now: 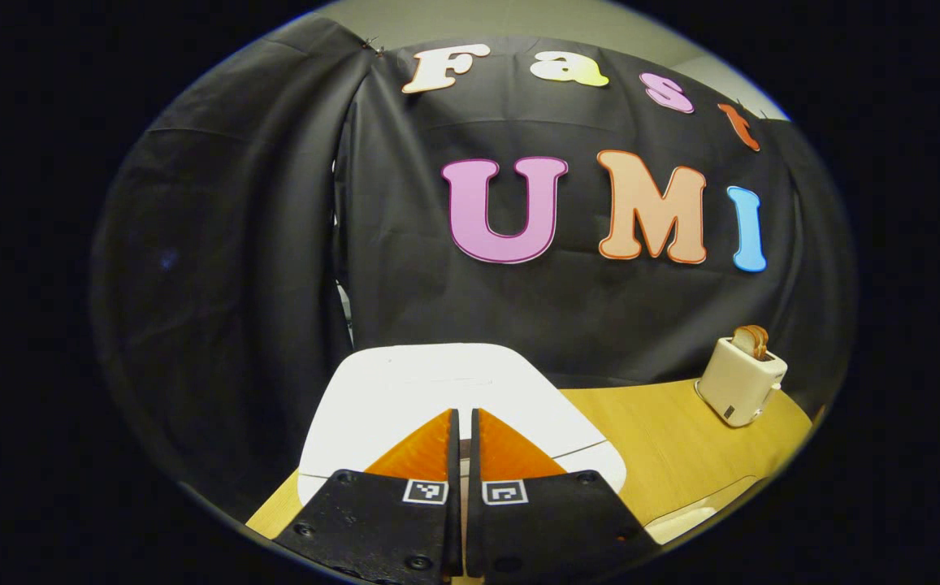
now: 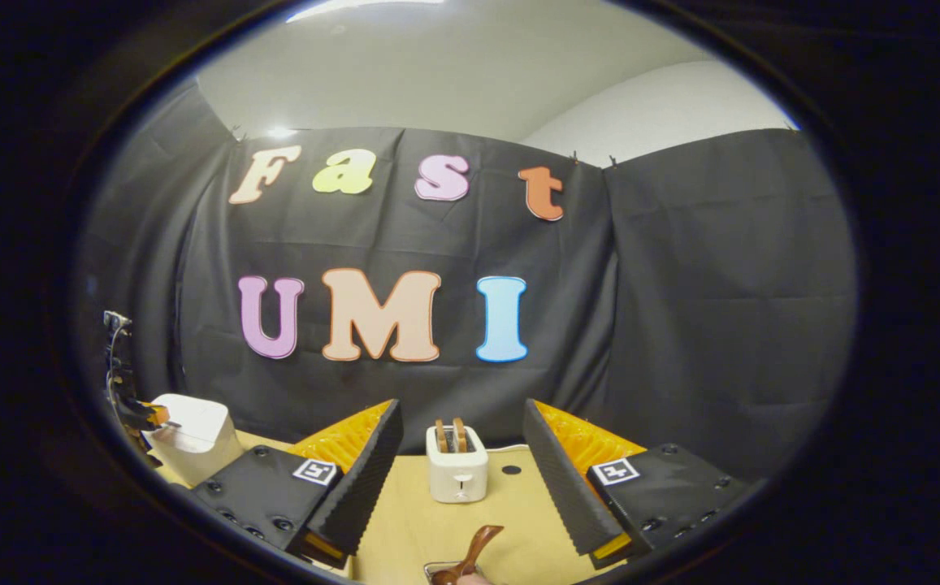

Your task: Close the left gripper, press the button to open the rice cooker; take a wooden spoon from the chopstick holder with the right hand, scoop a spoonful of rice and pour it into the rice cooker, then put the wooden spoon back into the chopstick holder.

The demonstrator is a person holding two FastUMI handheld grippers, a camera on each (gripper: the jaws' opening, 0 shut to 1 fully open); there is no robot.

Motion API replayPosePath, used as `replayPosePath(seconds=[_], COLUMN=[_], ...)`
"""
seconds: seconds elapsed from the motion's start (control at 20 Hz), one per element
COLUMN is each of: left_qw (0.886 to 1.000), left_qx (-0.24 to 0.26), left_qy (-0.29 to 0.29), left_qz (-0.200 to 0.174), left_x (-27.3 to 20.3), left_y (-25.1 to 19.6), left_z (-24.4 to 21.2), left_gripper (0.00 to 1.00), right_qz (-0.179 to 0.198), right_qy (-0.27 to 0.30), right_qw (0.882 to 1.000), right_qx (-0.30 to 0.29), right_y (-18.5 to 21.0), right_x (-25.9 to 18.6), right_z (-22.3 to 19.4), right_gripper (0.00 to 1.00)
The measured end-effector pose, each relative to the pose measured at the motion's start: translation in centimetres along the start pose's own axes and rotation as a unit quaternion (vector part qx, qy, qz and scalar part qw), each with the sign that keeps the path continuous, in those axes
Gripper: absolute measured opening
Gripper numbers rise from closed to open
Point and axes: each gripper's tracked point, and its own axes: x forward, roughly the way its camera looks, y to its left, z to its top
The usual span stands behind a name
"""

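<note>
Rice cooker (image 1: pixel 437 390), white, sits at lower centre of the left gripper view, lid down, just beyond the left gripper (image 1: pixel 463 443), whose fingers are clenched together on nothing. Right gripper (image 2: pixel 461 455) fingers are spread wide; spoon (image 2: pixel 470 556) pokes up at bottom centre. Risk: an off-centre press slips past the button.

Bare table (image 2: pixel 510 520) lies open before the toaster (image 2: pixel 457 475); the wooden spoon (image 2: pixel 470 556) rises nearer than it. Left of the toaster, the rice cooker (image 2: pixel 193 443) blocks passage.
</note>
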Motion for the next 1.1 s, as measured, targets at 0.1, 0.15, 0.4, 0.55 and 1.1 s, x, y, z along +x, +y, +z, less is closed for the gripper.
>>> replayPosePath(seconds=[0.1,0.15,0.4,0.55,1.1], left_qw=[1.0,1.0,0.999,0.999,0.997], left_qx=[-0.005,-0.011,-0.033,-0.035,0.05], left_qy=[0.01,0.016,0.015,0.022,-0.062], left_qz=[-0.002,-0.004,-0.004,0.003,0.02], left_x=[0.3,0.3,0.6,0.7,0.1], left_y=[0.1,0.1,0.3,0.3,-0.2], left_z=[-0.8,-1.2,-1.8,-2.3,5.3], left_gripper=[0.01,0.0,0.0,0.0,0.0], right_qz=[0.003,0.004,0.006,0.01,0.011], right_qy=[-0.004,-0.005,-0.001,0.002,-0.01], right_qw=[1.0,1.0,1.0,1.0,1.0], right_qx=[-0.008,-0.009,0.0,-0.003,0.009], right_y=[0.5,0.6,1.1,1.7,0.5], right_x=[0.1,0.1,0.5,0.6,0.1], right_z=[0.3,0.4,0.4,0.2,0.7], right_gripper=[0.94,0.94,1.0,0.97,0.94])
